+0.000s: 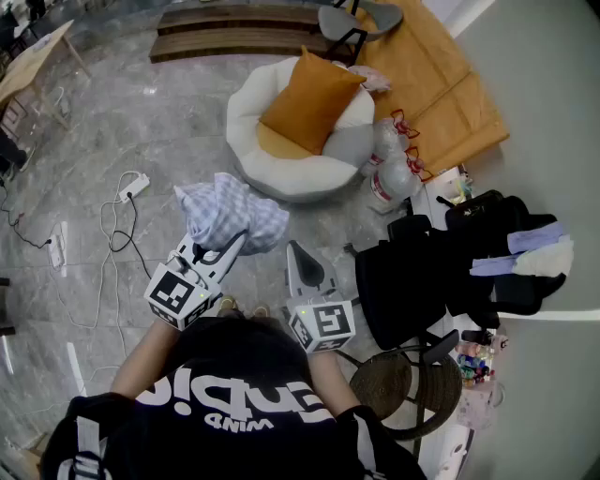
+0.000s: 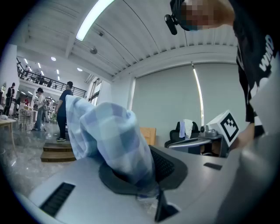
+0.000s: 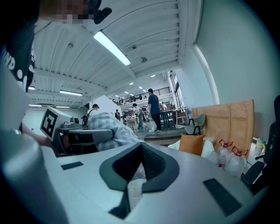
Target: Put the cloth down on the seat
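Observation:
A blue-and-white checked cloth (image 1: 228,211) hangs bunched from my left gripper (image 1: 240,240), whose jaws are shut on it. In the left gripper view the cloth (image 2: 109,138) rises out of the jaws and covers the pads. The seat (image 1: 246,127) is a round white pouf with an orange cushion (image 1: 309,98) on it, on the floor ahead of both grippers and a little to the right. My right gripper (image 1: 292,247) is beside the left one, shut with nothing in it. The right gripper view shows its pads (image 3: 151,164) meeting, and the cloth (image 3: 109,127) to the left.
Large water bottles (image 1: 389,173) stand right of the seat, below leaning cardboard (image 1: 441,84). A black chair heaped with clothes (image 1: 441,272) and a wicker stool (image 1: 394,384) are at my right. A power strip with cables (image 1: 131,187) lies on the floor at left. Wooden steps (image 1: 234,28) are at the back.

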The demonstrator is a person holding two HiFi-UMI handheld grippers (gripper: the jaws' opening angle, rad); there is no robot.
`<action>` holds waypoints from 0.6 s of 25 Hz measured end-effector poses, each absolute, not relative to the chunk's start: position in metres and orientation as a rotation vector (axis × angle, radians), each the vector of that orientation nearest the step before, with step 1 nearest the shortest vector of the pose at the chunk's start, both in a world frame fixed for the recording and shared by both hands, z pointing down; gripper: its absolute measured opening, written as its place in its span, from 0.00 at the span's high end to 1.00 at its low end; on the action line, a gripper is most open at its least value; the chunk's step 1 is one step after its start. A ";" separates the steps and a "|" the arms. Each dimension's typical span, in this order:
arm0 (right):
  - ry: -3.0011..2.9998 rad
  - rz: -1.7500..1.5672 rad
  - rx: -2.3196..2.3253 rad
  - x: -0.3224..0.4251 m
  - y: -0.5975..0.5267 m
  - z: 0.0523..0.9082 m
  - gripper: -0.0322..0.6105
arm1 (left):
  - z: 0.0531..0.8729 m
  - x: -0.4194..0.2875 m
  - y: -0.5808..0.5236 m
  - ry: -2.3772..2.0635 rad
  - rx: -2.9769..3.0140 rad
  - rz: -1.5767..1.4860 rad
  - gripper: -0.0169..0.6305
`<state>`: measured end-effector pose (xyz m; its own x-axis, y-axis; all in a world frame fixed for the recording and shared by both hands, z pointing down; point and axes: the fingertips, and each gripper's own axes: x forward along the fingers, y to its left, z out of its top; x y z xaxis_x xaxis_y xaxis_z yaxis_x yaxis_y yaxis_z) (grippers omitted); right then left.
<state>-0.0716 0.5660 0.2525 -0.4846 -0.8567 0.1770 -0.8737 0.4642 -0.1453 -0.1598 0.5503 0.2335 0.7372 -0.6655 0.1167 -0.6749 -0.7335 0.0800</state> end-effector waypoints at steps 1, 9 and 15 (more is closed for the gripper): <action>-2.620 0.332 1.551 -0.071 0.566 0.253 0.92 | 0.232 -0.159 0.550 -1.093 2.816 0.121 0.86; -2.619 0.332 1.545 -0.073 0.567 0.251 0.92 | 0.230 -0.161 0.549 -1.095 2.814 0.134 0.86; -2.656 0.307 1.556 -0.078 0.570 0.245 0.92 | 0.229 -0.169 0.549 -1.085 2.809 0.142 0.86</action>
